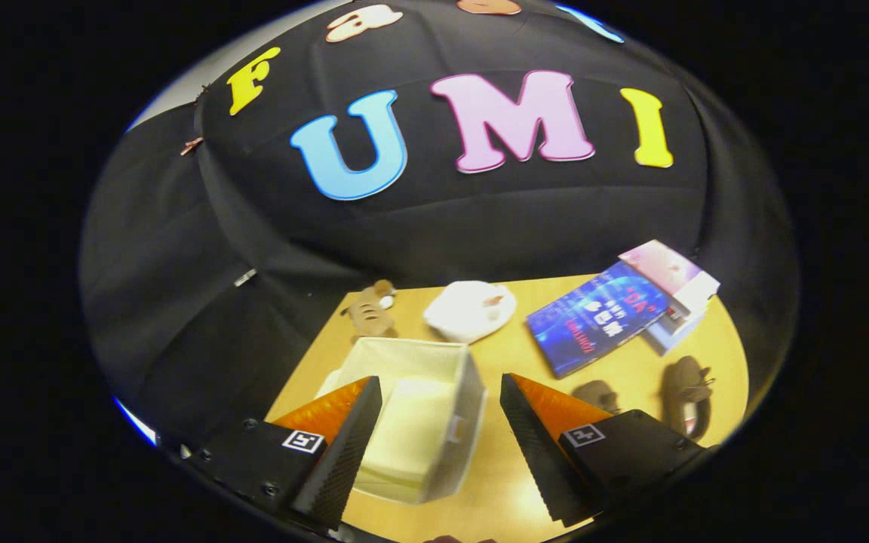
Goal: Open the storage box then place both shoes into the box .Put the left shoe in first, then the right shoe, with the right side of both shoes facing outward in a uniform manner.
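Jaws (440, 392) stand wide apart and hold nothing, tilted down over the tabletop (502, 483); each finger carries a small square black-and-white marker near its base, too small to read as writing; between the fingers, and partly behind the left one, sits the storage box (434, 422), a pale cream fabric box with its top open; its inside shows a pale floor and pale walls with no shoe in it, and a small pull tab sits on its right wall; what looks like its lid flap lies folded inside or against the left wall, though I cannot tell which; just right of the right finger lie two dark brownish shoes on the yellow wood; the nearer shoe (597, 394) is partly hidden by the finger, and the farther-right shoe (687, 392) lies lengthways near the tabletop's edge; both are outside the box; beyond the box rests a white rounded object (471, 309), soft-looking, with a small brownish mark on it; left of that, near the far edge, lies a small brown plush toy (371, 311); to the right, a blue book (597, 317) lies flat, with cover writing too small and tilted to make out; touching its far corner is a stack of white and pink boxes (676, 290).
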Action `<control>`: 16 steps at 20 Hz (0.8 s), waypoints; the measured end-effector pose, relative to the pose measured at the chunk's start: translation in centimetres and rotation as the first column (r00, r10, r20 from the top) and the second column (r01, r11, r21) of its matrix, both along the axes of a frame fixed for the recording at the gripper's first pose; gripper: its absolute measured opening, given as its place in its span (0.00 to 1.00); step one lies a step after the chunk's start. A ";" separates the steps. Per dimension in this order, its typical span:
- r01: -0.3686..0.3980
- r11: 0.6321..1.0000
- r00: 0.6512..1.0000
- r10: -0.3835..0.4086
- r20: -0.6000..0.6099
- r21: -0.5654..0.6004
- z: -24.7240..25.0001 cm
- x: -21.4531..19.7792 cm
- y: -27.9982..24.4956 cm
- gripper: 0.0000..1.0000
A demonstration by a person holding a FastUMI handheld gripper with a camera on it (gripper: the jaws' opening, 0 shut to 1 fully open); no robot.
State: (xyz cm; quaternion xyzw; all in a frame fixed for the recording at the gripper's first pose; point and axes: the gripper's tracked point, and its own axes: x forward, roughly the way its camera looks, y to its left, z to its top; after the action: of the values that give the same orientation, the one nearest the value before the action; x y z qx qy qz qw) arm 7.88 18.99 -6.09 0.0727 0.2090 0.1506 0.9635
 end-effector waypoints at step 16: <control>0.095 0.965 0.978 -0.137 -0.158 -0.246 -15.2 2.2 -17.8 0.99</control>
State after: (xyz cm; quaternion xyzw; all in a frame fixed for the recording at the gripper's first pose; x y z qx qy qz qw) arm 10.07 1.18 -21.30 -0.0176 0.3038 0.0608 0.9506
